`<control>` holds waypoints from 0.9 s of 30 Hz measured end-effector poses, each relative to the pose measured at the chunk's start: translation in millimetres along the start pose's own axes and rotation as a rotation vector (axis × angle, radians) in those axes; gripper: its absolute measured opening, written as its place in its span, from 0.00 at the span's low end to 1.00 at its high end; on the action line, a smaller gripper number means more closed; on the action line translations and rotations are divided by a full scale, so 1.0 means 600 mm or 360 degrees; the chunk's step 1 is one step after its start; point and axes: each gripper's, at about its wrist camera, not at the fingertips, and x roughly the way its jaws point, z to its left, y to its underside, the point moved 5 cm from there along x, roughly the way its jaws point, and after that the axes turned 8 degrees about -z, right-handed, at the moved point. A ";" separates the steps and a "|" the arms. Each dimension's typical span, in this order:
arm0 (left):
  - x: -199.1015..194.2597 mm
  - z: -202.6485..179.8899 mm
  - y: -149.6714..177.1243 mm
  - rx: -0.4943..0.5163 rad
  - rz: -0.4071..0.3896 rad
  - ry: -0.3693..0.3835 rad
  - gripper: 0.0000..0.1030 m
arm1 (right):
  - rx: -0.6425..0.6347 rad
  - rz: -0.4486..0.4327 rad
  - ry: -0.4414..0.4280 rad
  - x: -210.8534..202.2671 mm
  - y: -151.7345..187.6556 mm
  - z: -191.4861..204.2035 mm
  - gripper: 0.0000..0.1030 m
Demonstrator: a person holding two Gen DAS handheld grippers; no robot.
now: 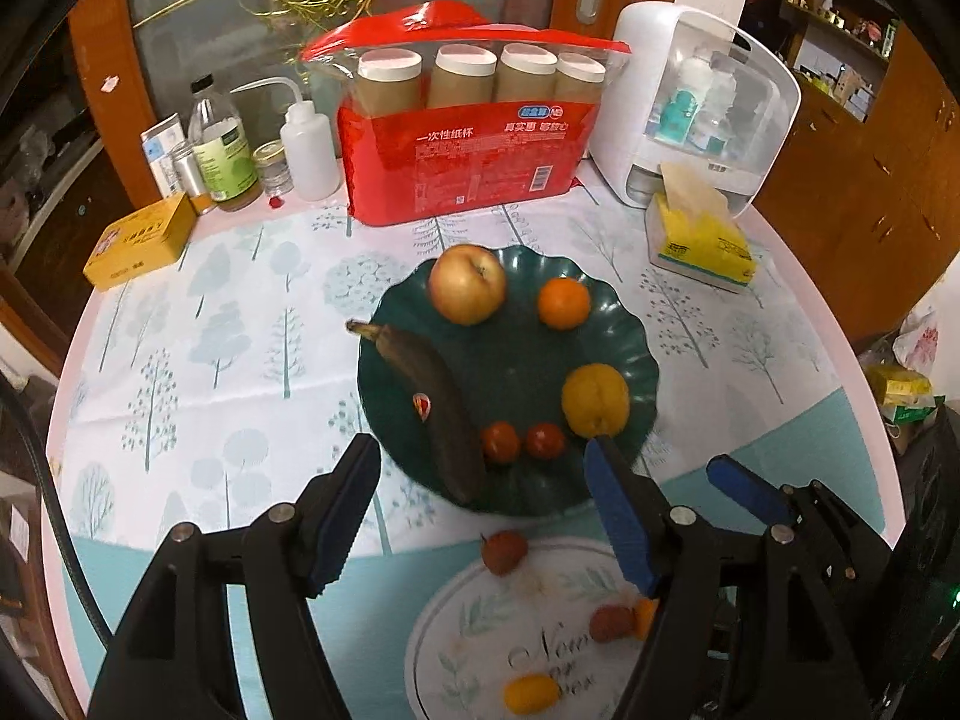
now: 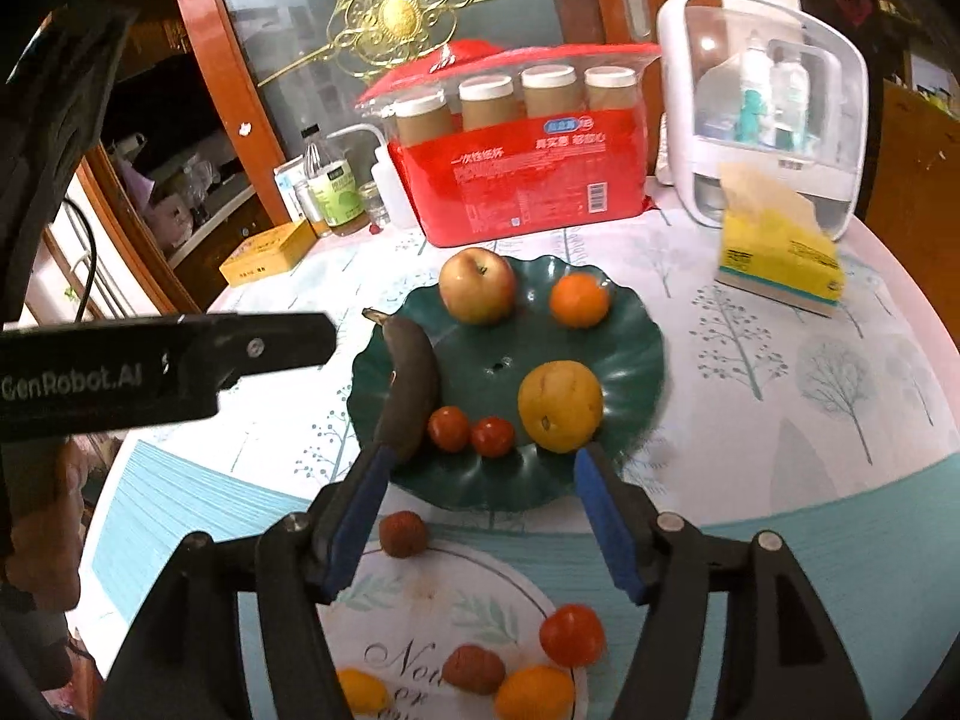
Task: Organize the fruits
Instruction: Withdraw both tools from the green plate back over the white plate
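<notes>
left wrist view: the left gripper (image 1: 480,516) hangs wide open and empty over the near rim of the green plate (image 1: 624,324). on that plate sit an apple (image 1: 467,283) at 12 o'clock, an orange (image 1: 563,302) at 1, a yellow fruit (image 1: 595,399) at 4, two small tomatoes (image 1: 522,441) at 6 and a dark banana (image 1: 435,402) at 8. the white plate (image 1: 474,618) lies nearer, a lychee (image 1: 504,551) at its 12 o'clock rim. the risk, i judge: a round fruit pinched off-centre could squirt out and roll off the table.

right wrist view: the right gripper (image 2: 480,516) is likewise spread wide, holding nothing; its left pad seems to overlap the banana's near end, though contact cannot be told. the white plate (image 2: 390,600) still carries several small fruits, so sorting looks unfinished. crowding the two grippers could make them collide.
</notes>
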 end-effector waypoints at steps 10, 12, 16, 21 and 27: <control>-0.061 -0.015 0.061 -0.0071 0.0010 -0.0036 0.69 | 0.0133 -0.0020 0.0001 -0.074 0.028 -0.029 0.65; -0.067 -0.016 0.075 -0.0086 0.0022 -0.0045 0.69 | 0.0144 -0.0021 0.0006 -0.086 0.032 -0.036 0.65; -0.072 -0.017 0.111 -0.0108 0.0074 -0.0068 0.69 | 0.0154 -0.0025 0.0006 -0.109 0.041 -0.047 0.65; -0.069 -0.020 0.156 -0.0130 0.0128 -0.0099 0.69 | 0.0171 0.0020 -0.0002 -0.122 0.058 -0.063 0.65; -0.057 -0.025 0.197 -0.0184 0.0190 -0.0119 0.69 | 0.0231 0.0149 -0.0035 -0.114 0.089 -0.079 0.65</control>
